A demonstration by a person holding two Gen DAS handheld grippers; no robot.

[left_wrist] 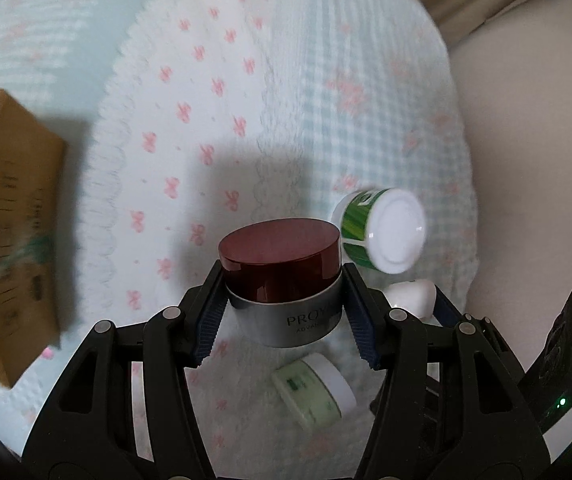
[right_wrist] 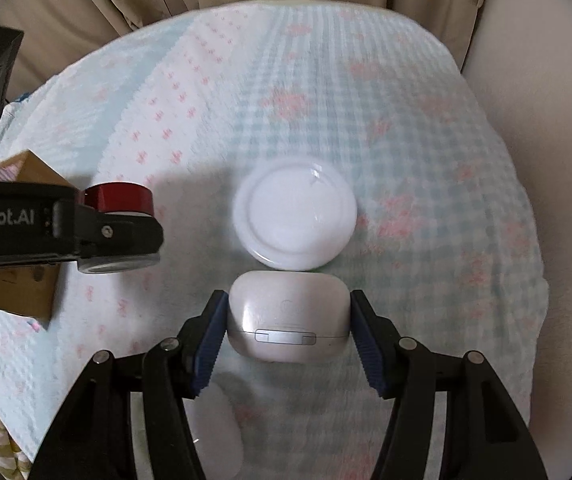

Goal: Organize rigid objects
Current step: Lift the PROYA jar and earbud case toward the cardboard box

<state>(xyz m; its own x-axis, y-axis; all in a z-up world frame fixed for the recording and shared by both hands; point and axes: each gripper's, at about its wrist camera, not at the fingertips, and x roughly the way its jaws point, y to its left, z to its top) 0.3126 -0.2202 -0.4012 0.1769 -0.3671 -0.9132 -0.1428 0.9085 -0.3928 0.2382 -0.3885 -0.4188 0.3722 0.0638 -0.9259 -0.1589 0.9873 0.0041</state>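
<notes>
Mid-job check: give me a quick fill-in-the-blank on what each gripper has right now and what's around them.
1. The left gripper is shut on a silver jar with a dark ____ lid.
2. The right gripper is shut on a white earbud ____.
3. The green-striped jar has a ____ lid.
4. The box at the left is made of ____.

Missing words: red; case; white; cardboard

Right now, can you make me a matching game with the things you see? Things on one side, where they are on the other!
Things:
1. red-lidded jar
2. white earbud case
3. green striped jar
4. cardboard box

Places:
A. lying on the blanket
B. in the right gripper
C. far left
D. in the left gripper

Pairs: 1-D, 2-B, 3-A, 4-C
</notes>
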